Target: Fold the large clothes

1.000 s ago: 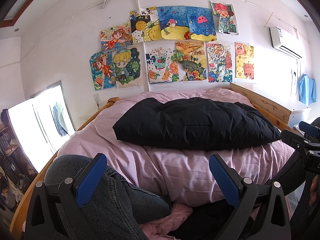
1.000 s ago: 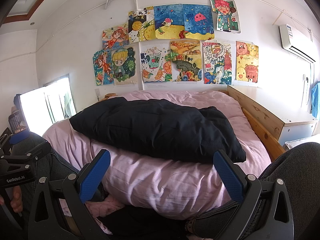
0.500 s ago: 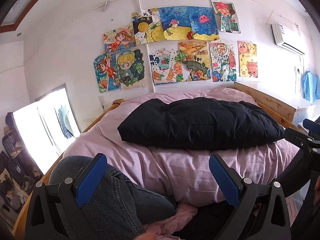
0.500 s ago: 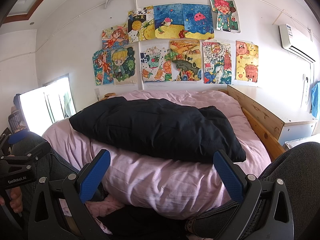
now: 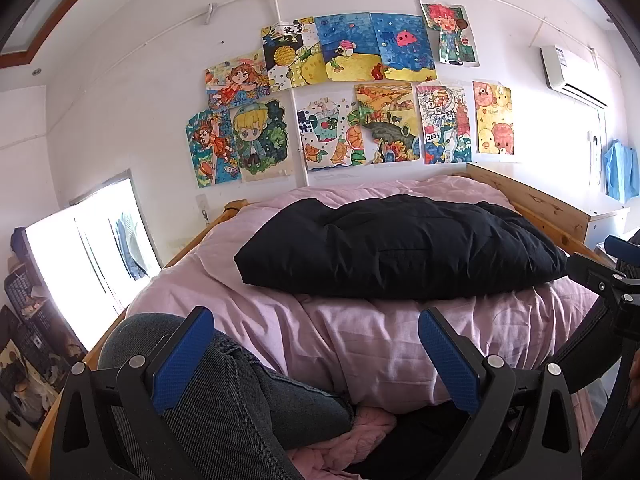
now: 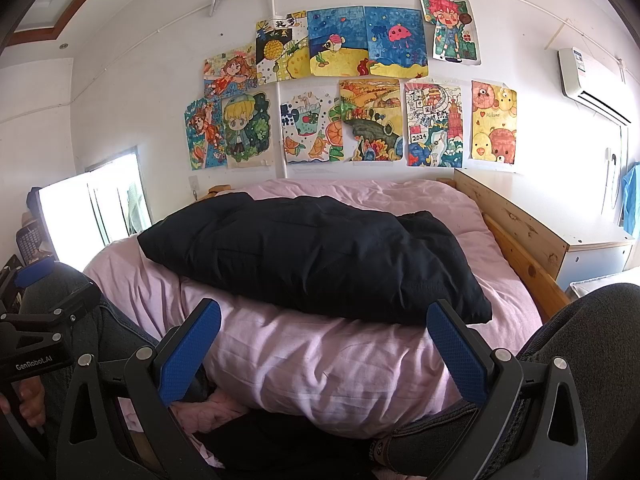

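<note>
A black padded garment lies folded in a thick bundle on the pink duvet of the bed; it also shows in the right wrist view. My left gripper is open and empty, held low in front of the bed, above a knee in grey jeans. My right gripper is open and empty, also short of the garment. The left gripper appears at the left edge of the right wrist view, and the right gripper at the right edge of the left wrist view.
The bed has a wooden frame along its right side, with a white cabinet beyond. Drawings cover the wall behind. A bright window is at left. A pink cloth lies bunched between my knees.
The left wrist view has shifted slightly, so the garment sits a little further right and higher. The right gripper has not moved. Both stay open.
</note>
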The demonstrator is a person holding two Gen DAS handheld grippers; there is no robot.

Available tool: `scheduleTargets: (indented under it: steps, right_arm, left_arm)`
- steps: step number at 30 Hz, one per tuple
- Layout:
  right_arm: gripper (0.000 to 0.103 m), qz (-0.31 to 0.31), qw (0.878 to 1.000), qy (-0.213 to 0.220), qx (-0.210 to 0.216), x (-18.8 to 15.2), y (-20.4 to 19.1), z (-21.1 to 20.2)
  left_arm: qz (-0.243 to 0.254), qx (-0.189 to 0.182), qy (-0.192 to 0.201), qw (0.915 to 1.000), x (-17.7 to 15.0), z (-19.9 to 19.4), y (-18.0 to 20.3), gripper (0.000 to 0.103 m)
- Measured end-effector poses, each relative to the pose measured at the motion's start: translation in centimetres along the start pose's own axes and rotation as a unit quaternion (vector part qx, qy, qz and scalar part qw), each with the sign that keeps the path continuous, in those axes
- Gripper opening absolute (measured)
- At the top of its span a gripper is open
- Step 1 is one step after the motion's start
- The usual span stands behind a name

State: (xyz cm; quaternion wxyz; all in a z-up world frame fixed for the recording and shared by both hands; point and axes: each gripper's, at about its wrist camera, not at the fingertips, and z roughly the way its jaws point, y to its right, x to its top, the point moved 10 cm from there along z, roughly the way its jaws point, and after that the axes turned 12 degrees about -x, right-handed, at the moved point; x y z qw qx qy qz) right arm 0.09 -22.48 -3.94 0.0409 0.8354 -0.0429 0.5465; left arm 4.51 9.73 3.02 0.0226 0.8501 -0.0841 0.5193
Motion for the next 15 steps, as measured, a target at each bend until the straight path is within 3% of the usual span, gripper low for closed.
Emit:
scheduleTargets:
  steps: [15]
  right_arm:
    - [0.102,0.000,1.000,-0.001,0.000,0.04,0.00,-0.01]
  left_arm:
    - [0.002,-0.001,-0.001,1.0000,-0.01,0.01,-0.39,0.103]
